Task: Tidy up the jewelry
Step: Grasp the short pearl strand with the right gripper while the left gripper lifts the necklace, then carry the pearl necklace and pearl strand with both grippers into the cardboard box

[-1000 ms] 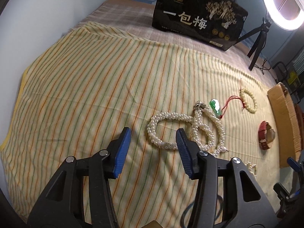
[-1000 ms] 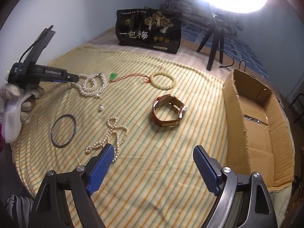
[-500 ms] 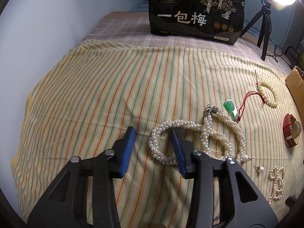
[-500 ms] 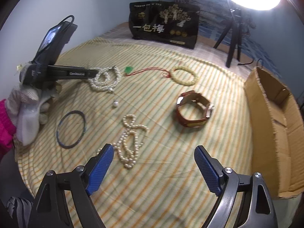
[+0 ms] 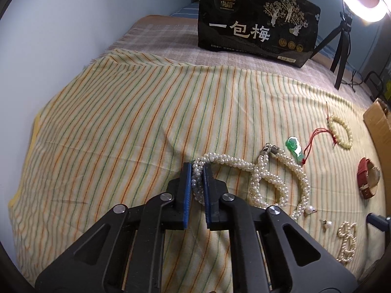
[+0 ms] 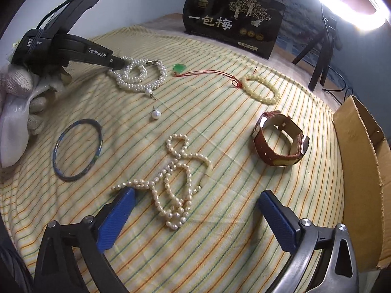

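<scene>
The left claw (image 5: 197,183) is pinched tight on the thick pearl necklace (image 5: 256,171) at its left loop; the right claw (image 6: 195,210) is opening wide over the thin pearl strand (image 6: 176,171), gripping nothing. Both ropes look limp, slippery and light, best taken across a bunched loop. The striped cloth (image 5: 122,122) looks soft; a cardboard box (image 6: 361,151) sits at three o'clock.

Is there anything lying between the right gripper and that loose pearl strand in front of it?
Nothing visible. The right gripper, jaws opening, hangs right over the loose pearl strand, whose near end lies between its fingers; only bare striped cloth surrounds it. The blue bangle and watch lie off to either side.
</scene>
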{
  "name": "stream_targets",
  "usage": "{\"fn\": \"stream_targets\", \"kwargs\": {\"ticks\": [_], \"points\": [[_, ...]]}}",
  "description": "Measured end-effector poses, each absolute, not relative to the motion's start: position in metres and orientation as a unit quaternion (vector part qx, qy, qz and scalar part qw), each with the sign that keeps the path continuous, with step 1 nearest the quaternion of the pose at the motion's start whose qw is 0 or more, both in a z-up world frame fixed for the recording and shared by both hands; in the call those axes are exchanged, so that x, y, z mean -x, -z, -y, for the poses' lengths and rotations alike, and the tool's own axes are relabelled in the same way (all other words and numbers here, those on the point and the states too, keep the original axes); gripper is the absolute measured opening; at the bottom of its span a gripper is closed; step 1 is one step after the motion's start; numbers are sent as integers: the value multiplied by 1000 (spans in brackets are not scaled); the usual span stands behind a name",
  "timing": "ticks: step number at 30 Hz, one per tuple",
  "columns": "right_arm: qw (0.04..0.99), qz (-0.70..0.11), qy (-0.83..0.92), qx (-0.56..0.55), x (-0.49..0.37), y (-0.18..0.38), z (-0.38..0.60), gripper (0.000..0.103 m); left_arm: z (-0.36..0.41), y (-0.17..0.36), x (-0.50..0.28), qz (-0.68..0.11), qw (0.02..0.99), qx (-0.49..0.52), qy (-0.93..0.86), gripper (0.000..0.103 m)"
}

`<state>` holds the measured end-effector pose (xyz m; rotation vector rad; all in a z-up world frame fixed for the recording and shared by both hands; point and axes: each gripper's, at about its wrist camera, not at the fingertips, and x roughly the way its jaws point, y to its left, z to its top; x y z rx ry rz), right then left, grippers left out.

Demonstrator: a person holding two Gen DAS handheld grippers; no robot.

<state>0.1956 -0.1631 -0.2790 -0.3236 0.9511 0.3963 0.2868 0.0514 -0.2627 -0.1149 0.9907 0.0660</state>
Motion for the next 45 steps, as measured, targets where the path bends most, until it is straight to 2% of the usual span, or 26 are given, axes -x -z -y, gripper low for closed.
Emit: {"fn": "stream_targets", "kwargs": {"ticks": [3, 8, 9, 11, 13, 23, 45], "points": [[856, -454, -202, 146, -196, 277, 164, 84, -55, 261, -285, -475, 876, 74, -25, 6], [858, -448, -207, 145, -194, 270, 163, 33, -55, 256, -274, -467, 881, 74, -20, 6], [858, -449, -202, 143, -195, 269, 164, 30, -56, 254, -271, -465, 881, 78, -19, 6], [860, -451, -198, 135, -196, 267, 165, 13, -56, 250, -265, -461, 884, 84, -15, 6], [861, -453, -193, 124, -198, 265, 169, 7, -56, 242, -258, -453, 887, 88, -9, 6], [871, -444, -192, 84, -191, 247, 184, 5, -63, 195, -237, -413, 903, 118, 21, 6], [914, -368, -170, 28, -146, 136, 238, 4, -55, 89, -189, -348, 930, 108, 55, 6]]}}
